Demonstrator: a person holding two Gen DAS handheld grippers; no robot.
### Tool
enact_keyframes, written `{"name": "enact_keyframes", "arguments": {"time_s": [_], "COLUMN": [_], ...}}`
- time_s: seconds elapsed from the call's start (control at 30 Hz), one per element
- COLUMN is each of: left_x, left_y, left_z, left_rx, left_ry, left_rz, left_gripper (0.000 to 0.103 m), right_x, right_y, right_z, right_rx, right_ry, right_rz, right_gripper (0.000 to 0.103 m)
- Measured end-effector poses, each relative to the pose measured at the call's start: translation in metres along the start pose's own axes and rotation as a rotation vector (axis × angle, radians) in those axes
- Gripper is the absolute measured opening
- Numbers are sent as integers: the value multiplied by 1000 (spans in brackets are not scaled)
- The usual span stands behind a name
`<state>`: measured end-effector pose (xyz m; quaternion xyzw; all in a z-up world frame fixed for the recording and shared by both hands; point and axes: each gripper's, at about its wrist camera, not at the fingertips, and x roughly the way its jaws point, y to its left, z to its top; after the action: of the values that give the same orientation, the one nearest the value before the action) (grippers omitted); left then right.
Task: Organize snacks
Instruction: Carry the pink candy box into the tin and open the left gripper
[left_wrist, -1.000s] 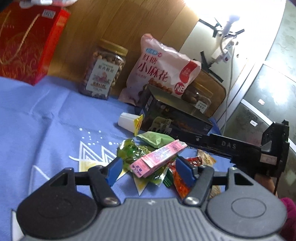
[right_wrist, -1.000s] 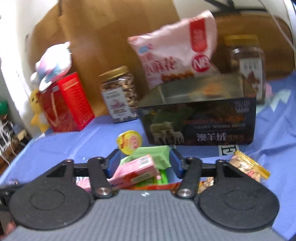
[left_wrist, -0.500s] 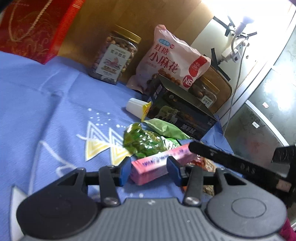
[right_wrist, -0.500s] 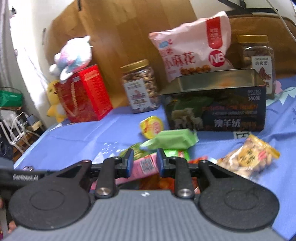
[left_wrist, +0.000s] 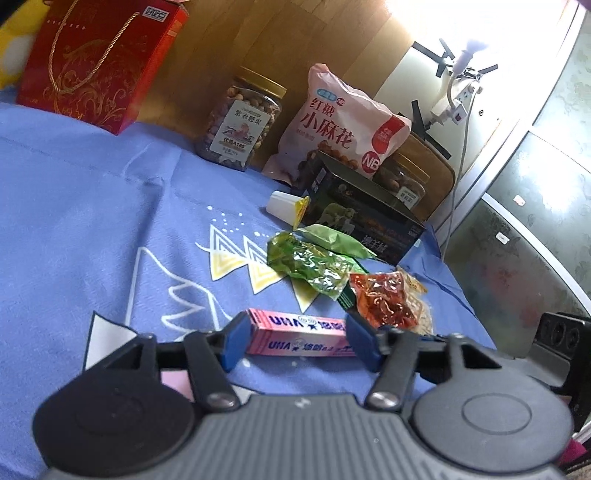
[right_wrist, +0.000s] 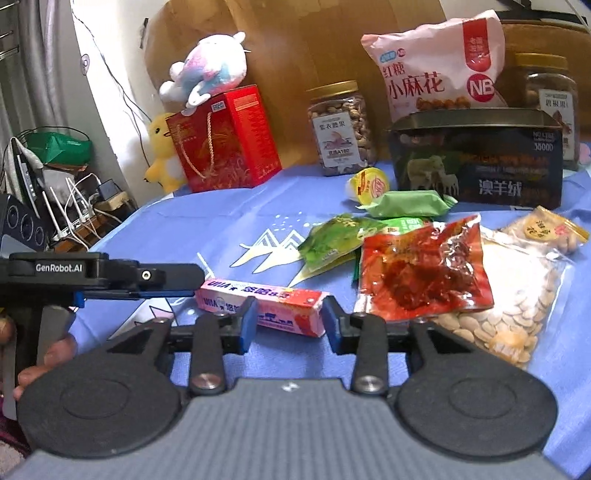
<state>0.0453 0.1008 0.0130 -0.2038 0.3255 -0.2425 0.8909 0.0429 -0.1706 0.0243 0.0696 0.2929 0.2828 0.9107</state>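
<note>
A pink candy box (left_wrist: 299, 338) (right_wrist: 258, 302) lies flat on the blue cloth, apart from the snack pile. My left gripper (left_wrist: 299, 343) has its jaws opening; the box lies crosswise just past its blue pads, which do not press it. In the right wrist view the left gripper (right_wrist: 192, 283) comes in from the left by the box's left end. My right gripper (right_wrist: 289, 325) is opening too, with the box's right end between its pads, untouched. Behind stands an open dark tin box (right_wrist: 476, 162) (left_wrist: 369, 218).
Green packets (left_wrist: 310, 262), a red packet (right_wrist: 421, 269), a seed bag (right_wrist: 498, 325) and a jelly cup (right_wrist: 369, 184) lie loose by the tin. A nut jar (right_wrist: 341, 129), a pink bag (right_wrist: 436, 70) and a red gift box (right_wrist: 229, 140) line the back. The table edge runs at left.
Half a second ago both grippers were closed on the pink box over the pile. Now it rests on the cloth nearer the front, and both pairs of jaws stand wider.
</note>
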Motion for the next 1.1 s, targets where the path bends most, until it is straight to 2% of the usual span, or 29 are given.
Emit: {"name": "enact_keyframes", "arguments": {"time_s": [0.13,0.23,0.33,0.47,0.67,0.7,0.77,0.8,0.9,1.1], "left_x": [-18,-31,-34,-21,7,9,13,16,18,12], "left_y": [3,14,19,10,1,-2,-5,-6,-18,-33], "left_z": [5,11,14,13,7,6,3,2,-2,9], "left_rx": [10,-53,-93,-57,-6,10,16,14,77,116], "left_ry": [-44,-71,-71,-33,33,38,63,75,61,17], "left_rz": [2,-15,-27,-28,34,44,23,14,71,52], "left_gripper": [66,66,65,65,63,62,53,53,53,52], "right_x": [-15,-22,-19,-7,11,13,16,18,20,10], "right_y": [6,13,17,13,10,9,7,6,9,4], "right_z": [-2,-5,-8,-8,-8,-9,-10,-11,-12,-6], "right_rx": [-97,-207,-266,-285,-331,-331,-326,-320,-322,-289], "right_ry": [-66,-89,-75,-23,71,84,102,110,91,42], "right_rz": [-26,-33,-45,-35,-37,-35,-25,-18,-47,-67], "right_gripper": [61,64,64,64,63,63,63,62,45,45]}}
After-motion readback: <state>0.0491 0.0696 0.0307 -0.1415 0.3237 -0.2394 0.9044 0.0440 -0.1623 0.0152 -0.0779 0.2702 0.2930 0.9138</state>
